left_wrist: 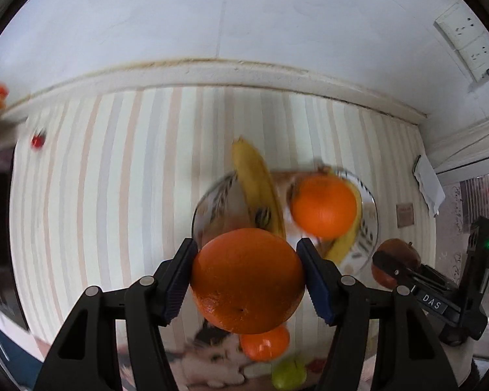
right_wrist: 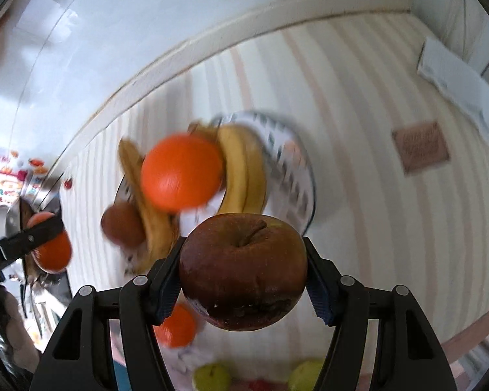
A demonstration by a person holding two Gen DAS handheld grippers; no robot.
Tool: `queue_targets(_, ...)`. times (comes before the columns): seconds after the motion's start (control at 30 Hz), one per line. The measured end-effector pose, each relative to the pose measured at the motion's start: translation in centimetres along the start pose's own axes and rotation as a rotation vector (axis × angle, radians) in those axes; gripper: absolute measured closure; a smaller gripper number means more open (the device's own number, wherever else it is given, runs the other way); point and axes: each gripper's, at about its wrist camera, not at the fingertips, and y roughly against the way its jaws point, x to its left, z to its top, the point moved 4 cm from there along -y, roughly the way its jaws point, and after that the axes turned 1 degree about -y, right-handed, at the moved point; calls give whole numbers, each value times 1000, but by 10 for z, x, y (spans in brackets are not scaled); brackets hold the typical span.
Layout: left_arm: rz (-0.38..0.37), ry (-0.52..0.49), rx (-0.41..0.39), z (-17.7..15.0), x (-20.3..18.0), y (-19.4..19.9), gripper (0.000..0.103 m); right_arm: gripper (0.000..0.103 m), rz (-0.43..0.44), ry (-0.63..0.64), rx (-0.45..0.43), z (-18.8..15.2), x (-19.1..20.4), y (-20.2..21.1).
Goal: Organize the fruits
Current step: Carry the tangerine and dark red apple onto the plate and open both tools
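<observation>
My left gripper (left_wrist: pixel 247 278) is shut on a large orange (left_wrist: pixel 247 280), held above the striped tablecloth just in front of a glass bowl (left_wrist: pixel 212 208). The bowl holds bananas (left_wrist: pixel 257 192) and another orange (left_wrist: pixel 324 207). My right gripper (right_wrist: pixel 243 273) is shut on a dark red apple (right_wrist: pixel 243 270), stem toward the camera, near the same bowl (right_wrist: pixel 296 176) with its orange (right_wrist: pixel 182 172) and bananas (right_wrist: pixel 244 169). The right gripper and its apple (left_wrist: pixel 396 260) also show at the right of the left wrist view.
Below the grippers lie a small orange (left_wrist: pixel 265 342), green apples (left_wrist: pixel 288 373) (right_wrist: pixel 212 376) (right_wrist: pixel 306 374) and a loose orange (right_wrist: pixel 176 325). A brown fruit (right_wrist: pixel 122 224) sits by the bowl's left side. A brown card (right_wrist: pixel 420 151) and white cloth (right_wrist: pixel 456 81) lie far right.
</observation>
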Motion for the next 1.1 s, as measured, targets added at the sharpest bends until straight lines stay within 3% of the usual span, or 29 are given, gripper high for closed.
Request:
queue_targets(0.2, 19, -27, 106, 43, 6, -40, 42, 35, -86, 34, 20, 40, -14, -19)
queue_targets(0.43, 35, -33, 195, 53, 11, -81, 42, 35, -105, 48, 42, 42, -16, -40)
queue_targets(0.67, 17, -28, 206, 54, 14, -87, 39, 33, -100, 42, 53, 38, -27, -41)
queue_targets(0.87, -1, 40, 213, 51, 28, -90, 31, 33, -79, 33, 46, 35, -32, -30)
queue_targets(1.1, 0, 25, 217, 47, 27, -90, 31, 33, -77, 51, 46, 34, -27, -28)
